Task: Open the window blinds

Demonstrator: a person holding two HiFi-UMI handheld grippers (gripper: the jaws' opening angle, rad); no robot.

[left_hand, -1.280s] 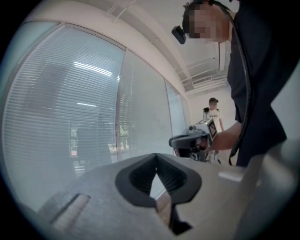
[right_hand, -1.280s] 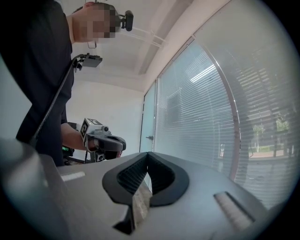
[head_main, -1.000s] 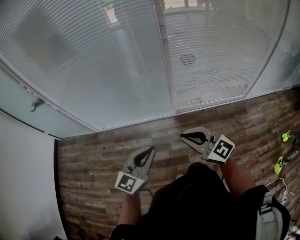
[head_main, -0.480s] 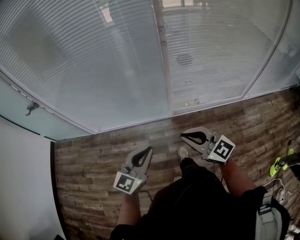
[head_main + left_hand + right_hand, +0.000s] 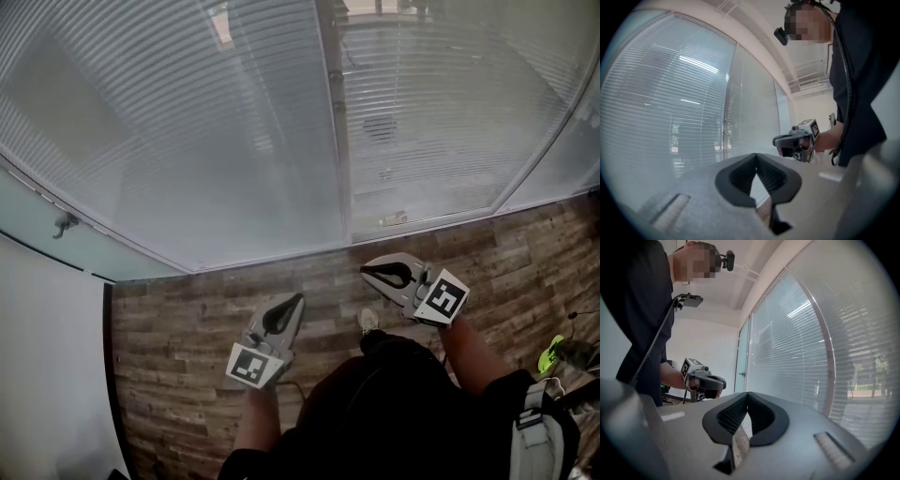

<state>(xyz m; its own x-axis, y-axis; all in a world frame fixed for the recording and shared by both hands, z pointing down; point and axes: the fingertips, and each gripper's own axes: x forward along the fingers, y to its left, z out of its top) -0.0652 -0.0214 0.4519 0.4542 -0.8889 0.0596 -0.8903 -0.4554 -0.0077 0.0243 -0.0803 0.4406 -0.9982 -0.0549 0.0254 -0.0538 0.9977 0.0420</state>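
The slatted window blinds (image 5: 216,131) hang shut behind glass panels, split by an upright frame post (image 5: 337,122). In the head view both grippers are held level in front of the person, a short way from the glass. My left gripper (image 5: 298,299) is shut with nothing in it; in its own view the tips (image 5: 756,155) meet, with the blinds (image 5: 670,103) to the left. My right gripper (image 5: 364,272) is also shut and empty. Its tips (image 5: 747,393) meet in its own view, with the blinds (image 5: 787,348) to the right. Neither gripper touches anything.
A wood-plank floor (image 5: 187,319) runs along the foot of the window. To the left stands a glass door with a handle (image 5: 64,225) beside a white wall (image 5: 47,375). The person's shoe (image 5: 368,320) shows between the grippers. A green shoe (image 5: 553,354) lies at the right edge.
The person has stepped forward with both grippers carried along, still shut. A shoe now shows between the grippers, and the green shoes have slid toward the right edge.
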